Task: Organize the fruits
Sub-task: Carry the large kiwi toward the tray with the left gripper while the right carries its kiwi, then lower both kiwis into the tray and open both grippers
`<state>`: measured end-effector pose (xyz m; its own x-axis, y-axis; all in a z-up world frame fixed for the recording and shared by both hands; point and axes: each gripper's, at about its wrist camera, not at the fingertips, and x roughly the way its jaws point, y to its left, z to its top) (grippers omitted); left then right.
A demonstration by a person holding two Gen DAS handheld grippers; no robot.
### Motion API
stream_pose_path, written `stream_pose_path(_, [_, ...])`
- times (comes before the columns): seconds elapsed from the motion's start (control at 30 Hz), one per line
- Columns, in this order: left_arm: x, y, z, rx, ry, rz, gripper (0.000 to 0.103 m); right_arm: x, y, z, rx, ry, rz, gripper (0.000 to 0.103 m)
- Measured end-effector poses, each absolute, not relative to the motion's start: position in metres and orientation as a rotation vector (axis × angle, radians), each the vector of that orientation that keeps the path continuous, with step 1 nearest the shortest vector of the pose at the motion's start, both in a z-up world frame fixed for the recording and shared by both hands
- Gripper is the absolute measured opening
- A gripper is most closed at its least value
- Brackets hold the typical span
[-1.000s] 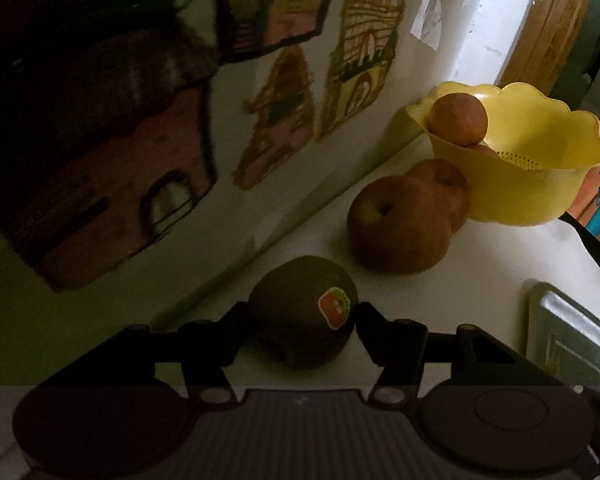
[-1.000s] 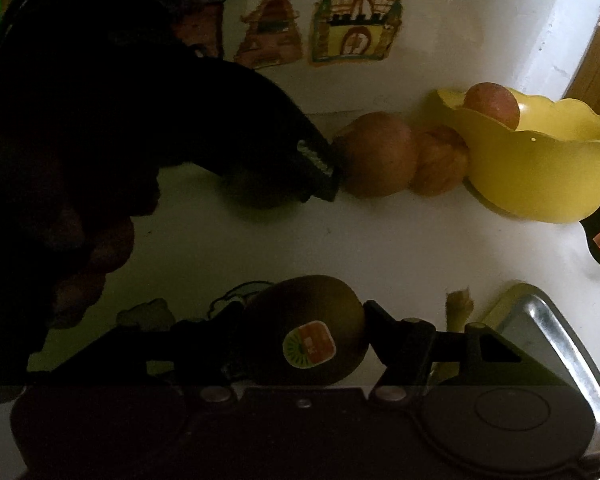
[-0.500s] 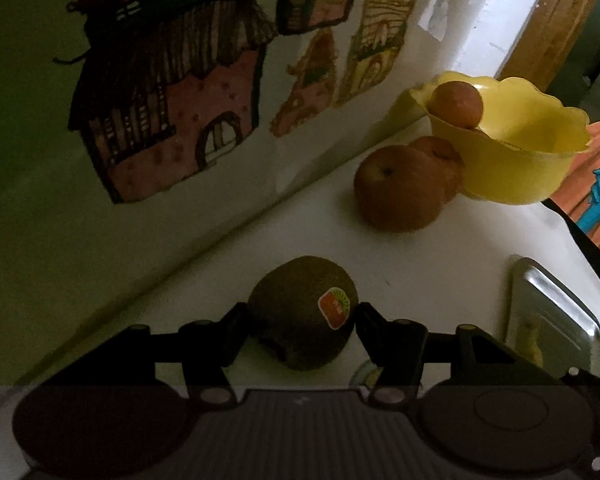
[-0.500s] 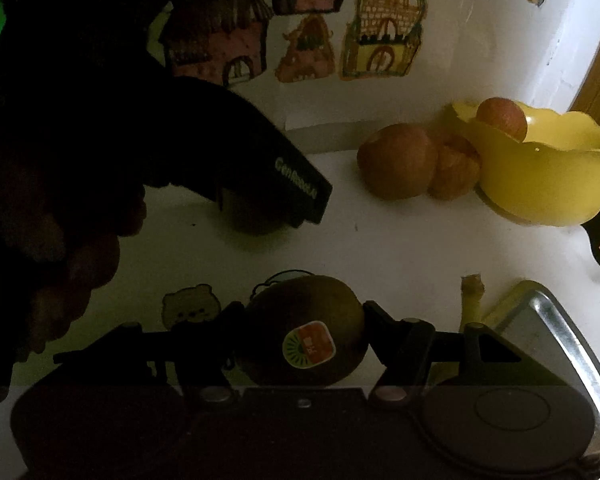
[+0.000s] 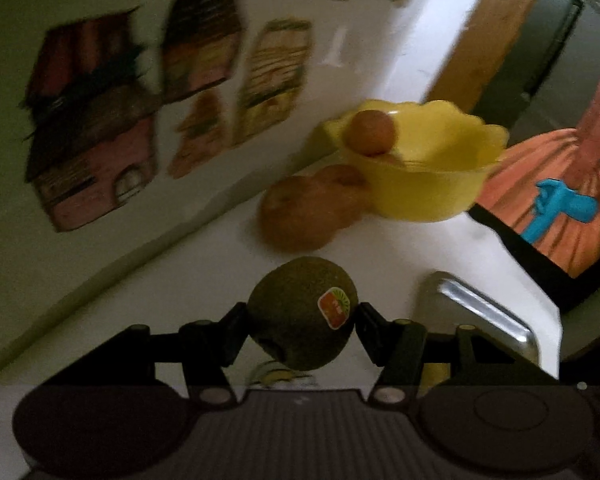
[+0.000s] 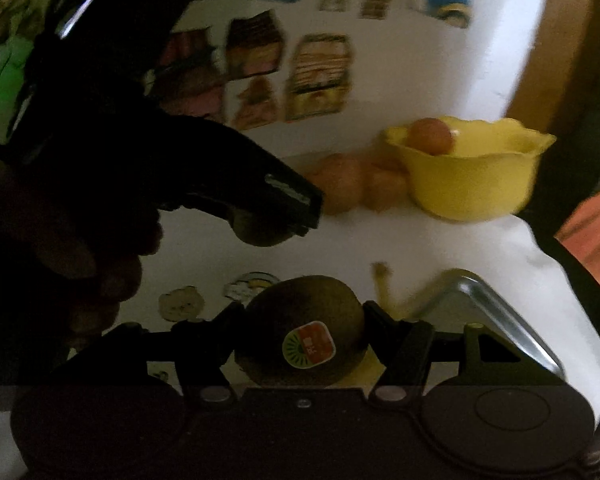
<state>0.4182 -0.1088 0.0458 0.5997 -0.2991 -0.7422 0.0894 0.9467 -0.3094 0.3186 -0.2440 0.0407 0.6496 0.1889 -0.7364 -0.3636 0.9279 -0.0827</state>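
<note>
I am carrying a kiwi in each tool — left gripper [image 5: 302,320] is clamping one kiwi [image 5: 300,316], right gripper [image 6: 304,334] is clamping the second kiwi [image 6: 300,330]. The yellow bowl [image 5: 428,196] is sitting at one o'clock, apples [image 5: 300,216] crowding its near side. Risk as I judge it — round fruit slipping out, or the grippers colliding over the bowl.

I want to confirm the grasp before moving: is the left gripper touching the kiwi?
Touching. In the left wrist view both fingers of the left gripper press against opposite sides of the kiwi, no gap visible.
</note>
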Motion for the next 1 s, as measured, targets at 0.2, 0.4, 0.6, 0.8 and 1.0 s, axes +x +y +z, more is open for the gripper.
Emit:
stream_pose_path(0.2, [0.406,-0.147,0.06,-0.222,0.876,-0.308,0.062,0.304,-0.289,0.042,-0.188,0.824,0.186,0.066])
stream_pose_path(0.4, [0.392,-0.182,0.059,-0.184,0.881,-0.376,0.062,0.281,-0.326,0.029,-0.15,0.871,0.081,0.066])
stream_pose_path(0.6, [0.375,-0.209,0.047,-0.149,0.918,-0.424,0.062,0.264,-0.347,0.013,-0.126,0.912,0.033,0.066])
stream_pose_path(0.8, [0.362,-0.228,0.038,-0.108,0.952,-0.451,0.062,0.258,-0.354,0.0,-0.116,0.93,0.023,0.066])
stream_pose_path(1.0, [0.357,-0.234,0.031,-0.084,0.974,-0.444,0.062,0.259,-0.358,-0.006,-0.103,0.935,0.011,0.066])
